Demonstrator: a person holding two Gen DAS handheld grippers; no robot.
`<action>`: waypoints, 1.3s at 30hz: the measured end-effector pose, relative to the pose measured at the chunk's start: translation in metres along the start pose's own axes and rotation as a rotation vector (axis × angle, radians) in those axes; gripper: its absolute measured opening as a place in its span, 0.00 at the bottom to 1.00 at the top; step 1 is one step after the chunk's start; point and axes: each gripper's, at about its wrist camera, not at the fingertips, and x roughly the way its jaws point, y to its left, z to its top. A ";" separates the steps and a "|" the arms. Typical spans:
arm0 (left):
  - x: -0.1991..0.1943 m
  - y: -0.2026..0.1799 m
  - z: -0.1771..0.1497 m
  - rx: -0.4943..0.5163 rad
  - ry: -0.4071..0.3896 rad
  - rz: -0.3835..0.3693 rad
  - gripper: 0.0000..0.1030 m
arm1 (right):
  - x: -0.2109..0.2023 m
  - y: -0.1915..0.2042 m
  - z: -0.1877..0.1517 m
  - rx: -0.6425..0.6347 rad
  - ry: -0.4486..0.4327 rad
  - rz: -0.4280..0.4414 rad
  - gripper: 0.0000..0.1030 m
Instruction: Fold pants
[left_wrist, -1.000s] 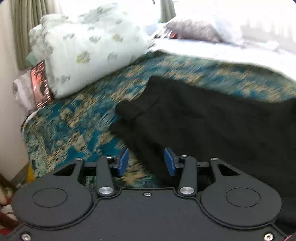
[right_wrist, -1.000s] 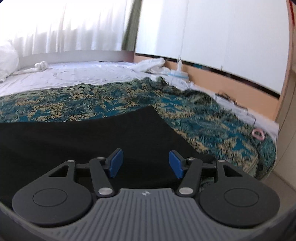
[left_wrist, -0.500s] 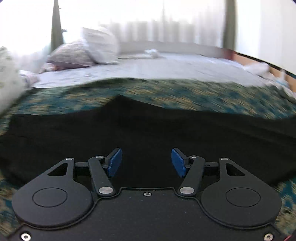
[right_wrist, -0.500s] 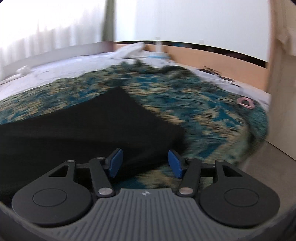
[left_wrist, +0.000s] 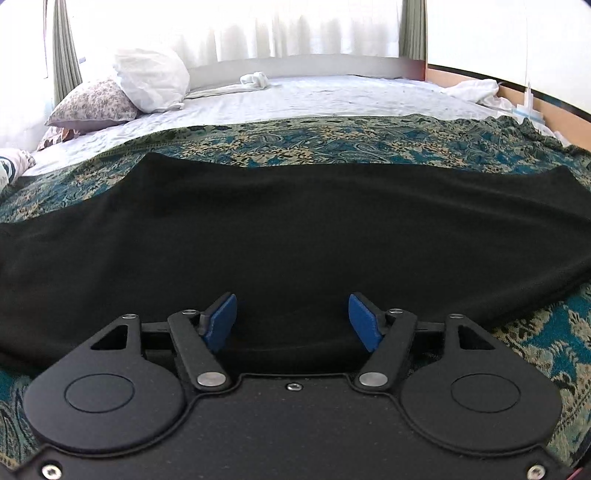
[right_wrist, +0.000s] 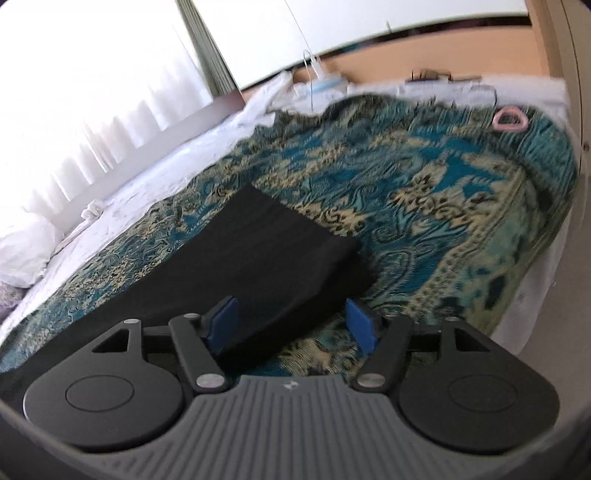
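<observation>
Change: since a second ago the left gripper (left_wrist: 291, 321) has swung from the pillow end to face squarely across the bed; the right gripper (right_wrist: 291, 325) has turned toward the bed's far corner.
Pants: black soft fabric pants (left_wrist: 295, 236) lie spread flat across the teal-and-gold paisley bedspread (left_wrist: 332, 142), one squared end (right_wrist: 306, 236) near the right gripper.
Left fingers: blue-padded, spread wide apart, holding nothing, low over the pants' near edge.
Right fingers: spread apart, empty, over the pants' end and bedspread.
Background: white plump pillow (left_wrist: 151, 79), floral pillow (left_wrist: 92, 103), pink ring-shaped object (right_wrist: 509, 120) on the bedspread's corner.
</observation>
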 end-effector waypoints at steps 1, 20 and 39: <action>0.001 0.000 0.000 -0.002 -0.002 0.000 0.66 | 0.005 0.001 0.002 0.016 0.008 -0.005 0.74; 0.001 0.004 -0.010 -0.004 -0.056 -0.004 0.70 | 0.012 0.022 -0.001 0.109 0.122 0.093 0.75; -0.007 0.017 -0.007 -0.058 -0.046 -0.051 0.70 | 0.052 0.024 0.044 0.314 0.052 -0.104 0.11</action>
